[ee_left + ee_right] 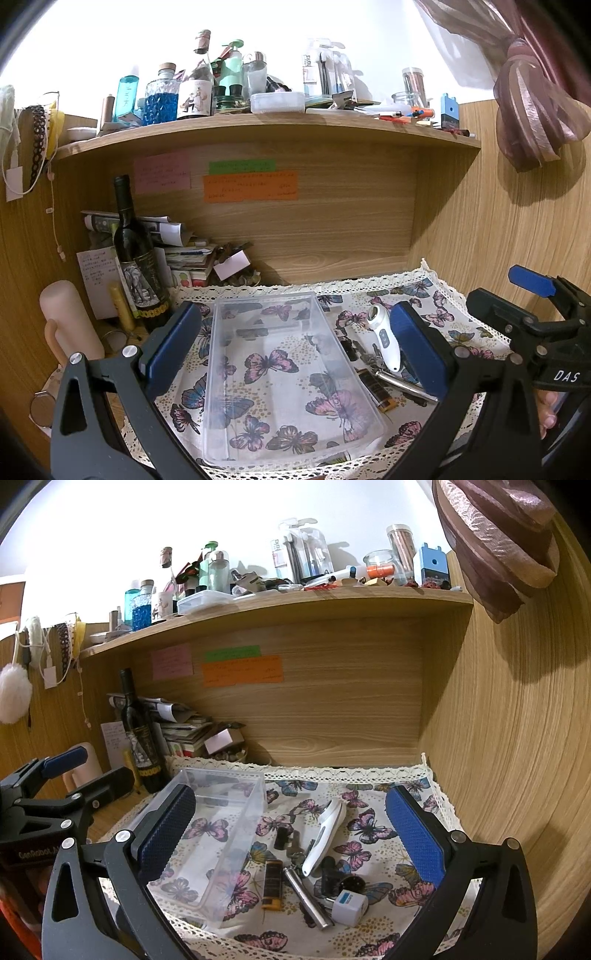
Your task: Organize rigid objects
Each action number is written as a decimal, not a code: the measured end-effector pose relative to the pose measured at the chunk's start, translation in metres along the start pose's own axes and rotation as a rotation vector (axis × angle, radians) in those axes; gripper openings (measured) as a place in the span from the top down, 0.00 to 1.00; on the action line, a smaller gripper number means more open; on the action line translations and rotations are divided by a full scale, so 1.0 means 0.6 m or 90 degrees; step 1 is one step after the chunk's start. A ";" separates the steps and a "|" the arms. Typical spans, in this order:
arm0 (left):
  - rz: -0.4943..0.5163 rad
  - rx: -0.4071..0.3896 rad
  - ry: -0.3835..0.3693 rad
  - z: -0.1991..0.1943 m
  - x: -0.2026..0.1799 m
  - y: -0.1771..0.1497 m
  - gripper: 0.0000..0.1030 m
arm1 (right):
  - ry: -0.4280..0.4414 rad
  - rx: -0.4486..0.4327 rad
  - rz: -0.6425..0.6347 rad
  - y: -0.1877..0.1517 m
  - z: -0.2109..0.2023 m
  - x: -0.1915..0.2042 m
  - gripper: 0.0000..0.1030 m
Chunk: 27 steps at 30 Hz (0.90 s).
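A clear plastic box [280,376] lies empty on the butterfly cloth [436,306], between my open left gripper's [295,354] fingers. It shows at left in the right wrist view [218,834]. Right of it lies a pile: a white handheld device [384,336] [325,834], a brown-and-yellow battery [376,391] [272,884], a metal cylinder [306,897], keys [291,843], a dark round piece [332,878] and a white-blue charger cube [349,908]. My right gripper [291,834] is open and empty above the pile.
A dark wine bottle [136,258], stacked papers [184,251] and a pink cylinder [70,321] stand at left. A wooden back panel [314,221] with sticky notes and a cluttered shelf [258,122] rise behind. A wooden wall [517,738] bounds the right.
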<state>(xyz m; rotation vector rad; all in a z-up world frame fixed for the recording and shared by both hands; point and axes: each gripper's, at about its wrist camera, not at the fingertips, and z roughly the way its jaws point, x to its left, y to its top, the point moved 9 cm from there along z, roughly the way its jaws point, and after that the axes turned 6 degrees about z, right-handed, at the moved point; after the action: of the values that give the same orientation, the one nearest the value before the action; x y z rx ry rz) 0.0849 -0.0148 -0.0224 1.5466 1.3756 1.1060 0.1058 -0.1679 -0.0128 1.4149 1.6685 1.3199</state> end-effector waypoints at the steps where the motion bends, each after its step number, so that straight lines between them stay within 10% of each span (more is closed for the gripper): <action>1: 0.000 0.000 0.001 0.000 0.001 -0.001 0.00 | 0.000 0.000 0.000 0.000 0.000 0.000 0.00; 27: -0.003 -0.004 -0.002 0.002 -0.006 -0.001 0.00 | -0.001 -0.005 -0.008 -0.003 -0.008 0.012 0.00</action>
<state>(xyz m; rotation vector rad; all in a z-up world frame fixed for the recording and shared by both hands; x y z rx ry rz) 0.0854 -0.0183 -0.0237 1.5389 1.3721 1.1038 0.0990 -0.1623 -0.0115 1.3984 1.6662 1.3181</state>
